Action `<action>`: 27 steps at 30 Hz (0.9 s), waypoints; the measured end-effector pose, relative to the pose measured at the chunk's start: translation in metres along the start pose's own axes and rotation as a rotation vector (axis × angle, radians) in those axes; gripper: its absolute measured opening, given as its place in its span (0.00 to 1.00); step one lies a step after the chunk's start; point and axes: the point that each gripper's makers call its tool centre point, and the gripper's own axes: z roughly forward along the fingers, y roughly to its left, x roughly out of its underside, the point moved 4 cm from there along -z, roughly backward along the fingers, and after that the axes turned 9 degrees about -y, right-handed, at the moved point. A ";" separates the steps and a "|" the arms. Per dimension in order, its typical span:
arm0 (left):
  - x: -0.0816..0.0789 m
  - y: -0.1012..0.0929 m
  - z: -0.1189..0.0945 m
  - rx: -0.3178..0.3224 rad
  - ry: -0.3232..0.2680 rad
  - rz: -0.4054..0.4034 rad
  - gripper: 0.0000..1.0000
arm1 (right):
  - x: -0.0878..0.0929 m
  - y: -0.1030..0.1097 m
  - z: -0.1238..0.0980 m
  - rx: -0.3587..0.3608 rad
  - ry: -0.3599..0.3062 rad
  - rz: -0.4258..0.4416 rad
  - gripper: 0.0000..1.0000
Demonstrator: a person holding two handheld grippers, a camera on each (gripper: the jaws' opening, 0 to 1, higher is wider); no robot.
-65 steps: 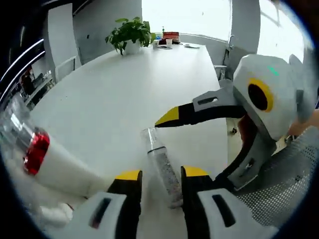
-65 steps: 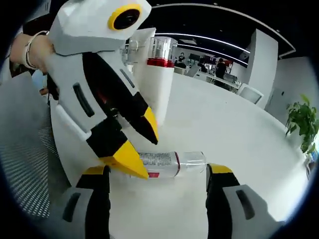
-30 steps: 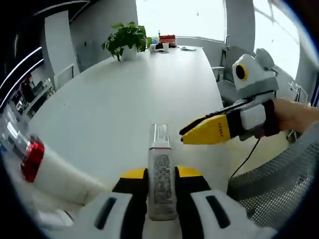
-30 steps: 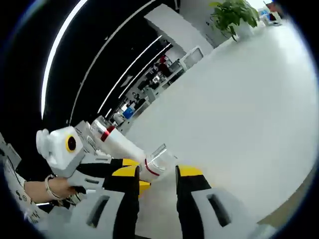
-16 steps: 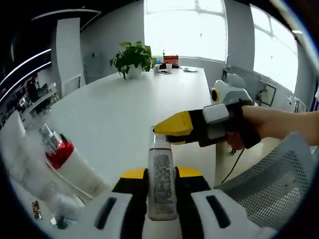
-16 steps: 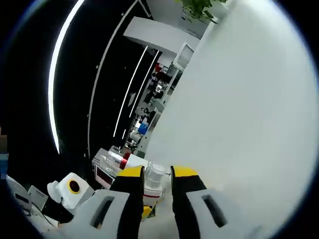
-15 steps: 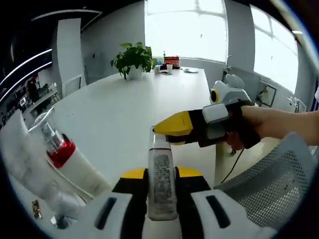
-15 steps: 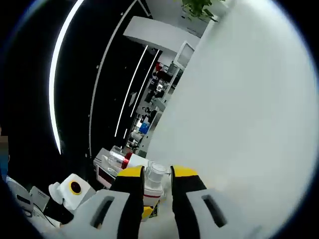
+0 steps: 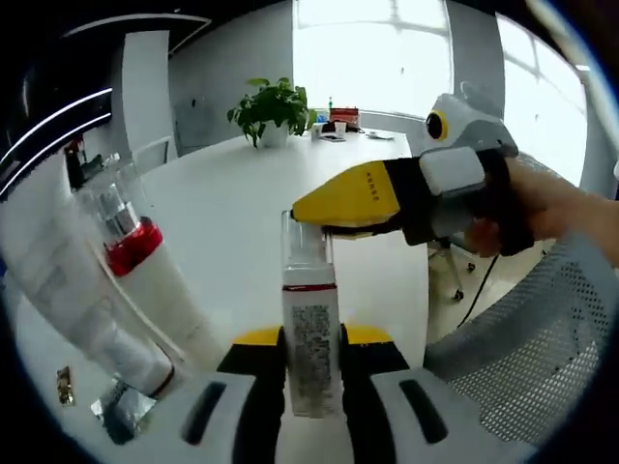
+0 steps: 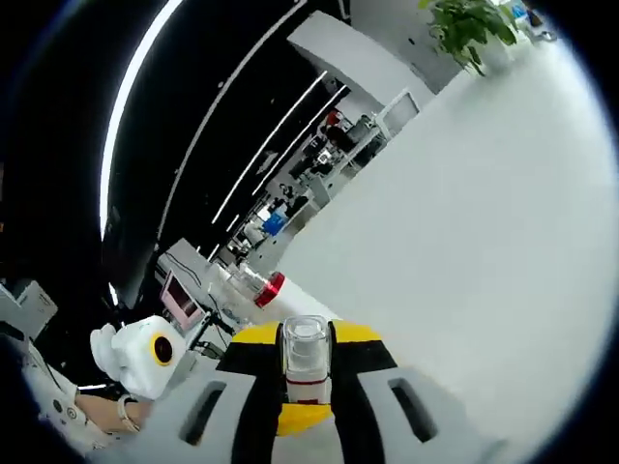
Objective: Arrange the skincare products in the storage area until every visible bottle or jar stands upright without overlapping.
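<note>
A slim clear bottle (image 9: 309,353) with a printed label and a red band stands up between my left gripper's (image 9: 314,338) yellow-tipped jaws, which are shut on its body. My right gripper (image 9: 324,217) comes in from the right and is clamped on the bottle's clear cap (image 9: 307,253). In the right gripper view that cap (image 10: 305,350) sits pinched between my right gripper's (image 10: 305,338) jaws. A white tube with a red collar and clear cap (image 9: 135,246) stands tilted at the left; this tube (image 10: 263,287) also appears beyond my right jaws.
The white table (image 9: 232,203) stretches away to a potted plant (image 9: 274,101) and small items at its far end. A pale tall container (image 9: 58,290) and a foil packet (image 9: 121,414) sit at the left. A grey mesh chair (image 9: 542,358) stands at the right.
My left gripper has picked the lying bottle off the table. My right gripper has closed on its cap. Both views have swung, and the bottle now points more upright.
</note>
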 end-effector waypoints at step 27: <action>0.014 0.007 0.010 0.005 -0.044 0.070 0.20 | 0.018 0.035 0.007 -0.081 0.230 -0.516 0.29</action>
